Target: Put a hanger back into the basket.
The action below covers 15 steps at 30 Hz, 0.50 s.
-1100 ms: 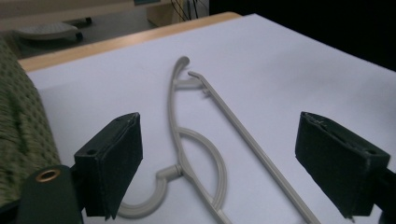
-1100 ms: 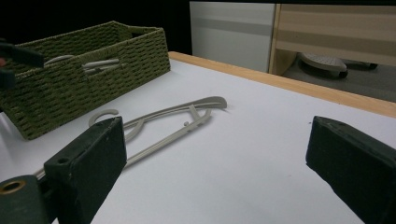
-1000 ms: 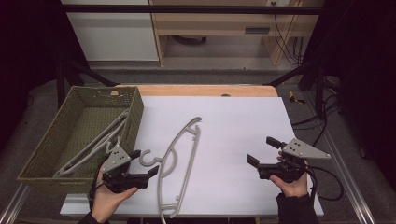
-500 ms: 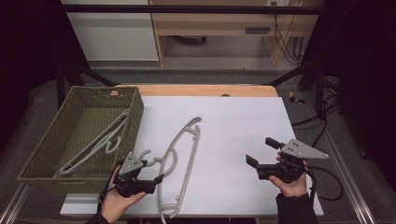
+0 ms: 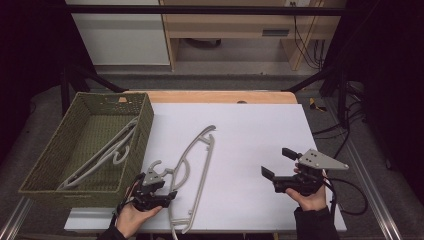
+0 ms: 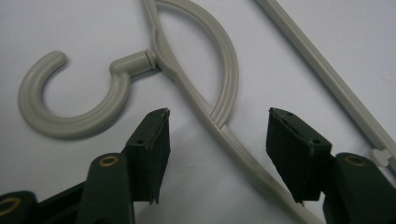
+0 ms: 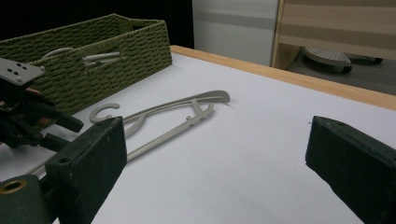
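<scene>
Closest to us, we hold the left gripper (image 5: 167, 192) low over the white table (image 5: 240, 145), at its near left edge. Its jaws have just been closing and stand partly apart, one on each side of the shoulder bar of a grey plastic hanger (image 5: 192, 172) that lies flat on the table. In the left gripper view the bar (image 6: 233, 144) runs between the two black pads (image 6: 156, 144) without either pad pressing on it, so nothing is gripped yet. Just ahead of the left pad curls the hanger's hook (image 6: 70, 109), and beyond the right pad runs the hanger's straight lower bar (image 6: 327, 70).

Across the table, well apart from the hanger, we hold the right gripper (image 5: 277, 162) above the near right part of the surface. Its jaws stand wide apart with only bare table between them.

Farther off, beside the left gripper on its outer side, sits an olive woven basket (image 5: 45, 165) at the table's left edge. A second grey hanger (image 5: 102, 155) lies inside it. From the right gripper view, the basket (image 7: 126, 51) stands behind the table hanger (image 7: 173, 116).
</scene>
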### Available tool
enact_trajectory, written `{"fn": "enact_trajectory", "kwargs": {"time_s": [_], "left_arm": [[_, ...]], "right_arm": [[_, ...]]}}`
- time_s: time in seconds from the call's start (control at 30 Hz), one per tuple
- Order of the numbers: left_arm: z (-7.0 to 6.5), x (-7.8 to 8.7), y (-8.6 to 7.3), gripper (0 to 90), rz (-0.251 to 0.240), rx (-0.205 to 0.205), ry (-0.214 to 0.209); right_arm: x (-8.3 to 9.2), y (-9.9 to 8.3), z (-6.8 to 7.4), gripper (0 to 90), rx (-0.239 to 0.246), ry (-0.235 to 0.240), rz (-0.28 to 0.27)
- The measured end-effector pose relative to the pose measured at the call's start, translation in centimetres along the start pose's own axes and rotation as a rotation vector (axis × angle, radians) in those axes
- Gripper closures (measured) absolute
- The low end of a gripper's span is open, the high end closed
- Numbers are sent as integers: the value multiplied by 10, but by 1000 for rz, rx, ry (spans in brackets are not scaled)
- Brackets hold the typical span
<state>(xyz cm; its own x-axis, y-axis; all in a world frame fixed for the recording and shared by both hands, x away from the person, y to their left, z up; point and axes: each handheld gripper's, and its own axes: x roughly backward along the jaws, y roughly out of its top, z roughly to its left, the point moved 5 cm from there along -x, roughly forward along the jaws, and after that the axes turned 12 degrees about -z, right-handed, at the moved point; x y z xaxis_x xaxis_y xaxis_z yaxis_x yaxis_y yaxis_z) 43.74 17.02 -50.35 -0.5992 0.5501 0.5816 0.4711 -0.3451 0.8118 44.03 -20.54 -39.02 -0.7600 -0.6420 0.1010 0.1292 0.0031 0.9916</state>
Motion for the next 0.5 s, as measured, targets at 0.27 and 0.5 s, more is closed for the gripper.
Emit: {"fn": "enact_trajectory", "kwargs": {"time_s": [0.27,0.5], "left_arm": [[-4,-7,-2,524,38,-38,45],[-7,-9,2,621,70,-44,39]], "right_arm": [[0,0,1,57,-1,2,1],[-2,1,3,57,5,5,0]]}}
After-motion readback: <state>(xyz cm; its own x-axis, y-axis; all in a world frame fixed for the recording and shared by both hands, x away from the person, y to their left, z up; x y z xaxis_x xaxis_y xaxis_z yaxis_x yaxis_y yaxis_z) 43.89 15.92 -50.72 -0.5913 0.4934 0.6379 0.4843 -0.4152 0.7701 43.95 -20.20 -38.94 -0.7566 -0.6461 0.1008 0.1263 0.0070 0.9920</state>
